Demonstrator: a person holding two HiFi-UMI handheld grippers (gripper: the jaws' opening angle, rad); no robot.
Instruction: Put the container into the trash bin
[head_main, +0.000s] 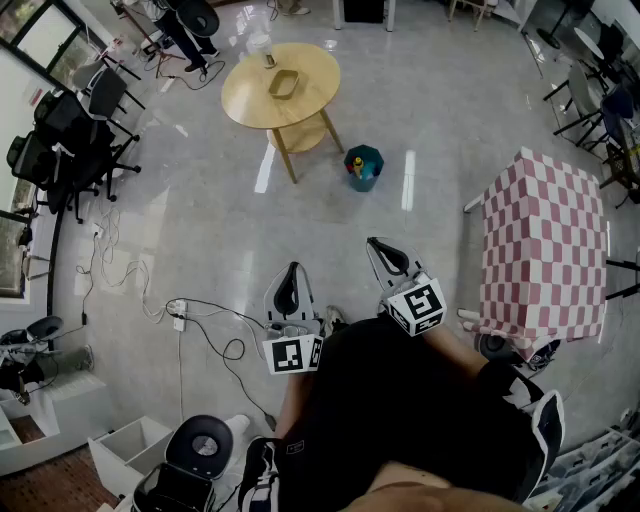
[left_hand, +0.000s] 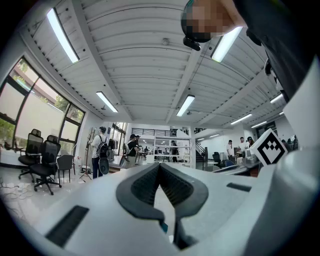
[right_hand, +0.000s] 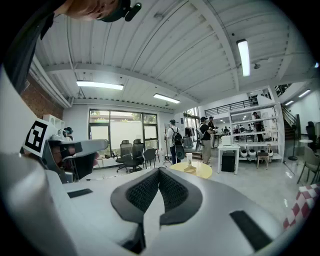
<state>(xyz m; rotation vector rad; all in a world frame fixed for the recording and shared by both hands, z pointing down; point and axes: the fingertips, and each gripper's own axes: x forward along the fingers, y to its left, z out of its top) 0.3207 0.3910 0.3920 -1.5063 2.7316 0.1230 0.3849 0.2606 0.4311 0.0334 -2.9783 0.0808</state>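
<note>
In the head view a tan open container (head_main: 283, 84) lies on the round yellow table (head_main: 250, 100) far ahead. A teal trash bin (head_main: 363, 167) stands on the floor to the right of that table, with some items inside. My left gripper (head_main: 292, 270) and right gripper (head_main: 374, 244) are held side by side near my body, far from both. Each is shut with nothing between its jaws. In the left gripper view the left gripper (left_hand: 159, 166) points level into the room. The right gripper (right_hand: 159, 172) aims toward the yellow table (right_hand: 192, 170) and the container (right_hand: 190, 169).
A pink-and-white checkered table (head_main: 545, 240) stands at the right. Black office chairs (head_main: 70, 130) crowd the left wall. Cables and a power strip (head_main: 178, 315) trail over the floor at my left. A clear bottle (head_main: 260, 44) stands on the yellow table. People (right_hand: 205, 137) stand beyond it.
</note>
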